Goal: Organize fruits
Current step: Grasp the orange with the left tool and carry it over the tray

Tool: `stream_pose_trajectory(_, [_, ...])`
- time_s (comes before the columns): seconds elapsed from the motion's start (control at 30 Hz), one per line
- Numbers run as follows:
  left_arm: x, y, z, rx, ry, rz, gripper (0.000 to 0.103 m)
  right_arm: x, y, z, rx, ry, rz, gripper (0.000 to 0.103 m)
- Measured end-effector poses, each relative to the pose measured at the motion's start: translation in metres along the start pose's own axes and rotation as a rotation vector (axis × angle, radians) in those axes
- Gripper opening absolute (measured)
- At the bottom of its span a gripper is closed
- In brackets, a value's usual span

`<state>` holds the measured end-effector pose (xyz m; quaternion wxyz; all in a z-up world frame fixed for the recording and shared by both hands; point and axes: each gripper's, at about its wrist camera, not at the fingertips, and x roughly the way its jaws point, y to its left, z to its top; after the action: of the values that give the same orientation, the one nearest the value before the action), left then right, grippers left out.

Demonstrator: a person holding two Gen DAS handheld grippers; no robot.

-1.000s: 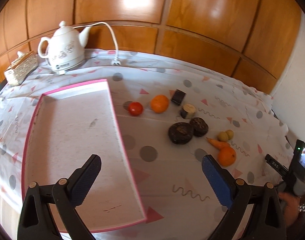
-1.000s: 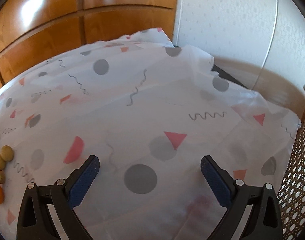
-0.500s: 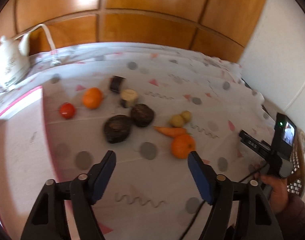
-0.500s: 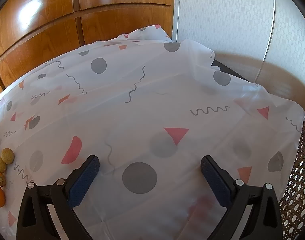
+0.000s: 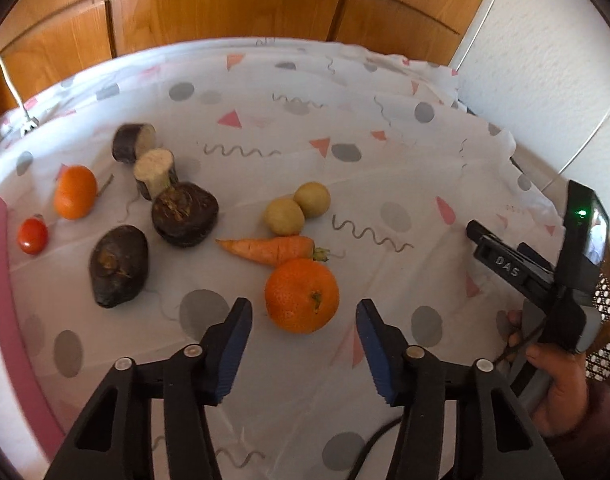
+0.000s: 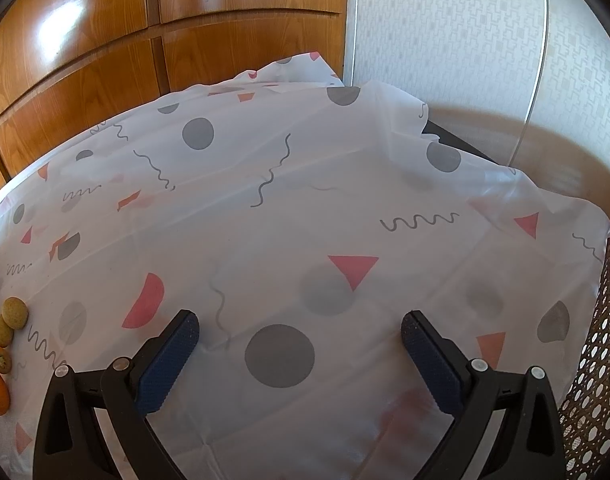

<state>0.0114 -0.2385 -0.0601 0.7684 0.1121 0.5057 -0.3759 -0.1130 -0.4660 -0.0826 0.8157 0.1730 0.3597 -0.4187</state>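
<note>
orange just beyond left gripper

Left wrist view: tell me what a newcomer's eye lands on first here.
First the big orange, on the patterned tablecloth just ahead of the left gripper, whose blue-padded jaws have just been closing but do not touch it. A carrot lies against the orange's far side, with two dark round roots to the left.
</note>
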Motion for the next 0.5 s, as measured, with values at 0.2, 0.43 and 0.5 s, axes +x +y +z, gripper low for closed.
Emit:
stream_pose_trajectory(0.2, [0.006, 0.004, -0.001, -0.025, -0.006, -0.02, 0.039, -0.001, 0.001, 0.0, 0.0, -0.003, -0.001, 0.103])
stream_pose_trajectory(0.43, [-0.025, 0.022, -0.01, -0.077, -0.07, -0.041, 0.039, -0.001, 0.001, 0.001, -0.001, -0.004, -0.003, 0.103])
stream_pose_trajectory(0.5, [-0.042, 0.037, -0.013, -0.112, -0.107, -0.037, 0.039, -0.001, 0.001, 0.001, 0.0, -0.004, -0.002, 0.103])
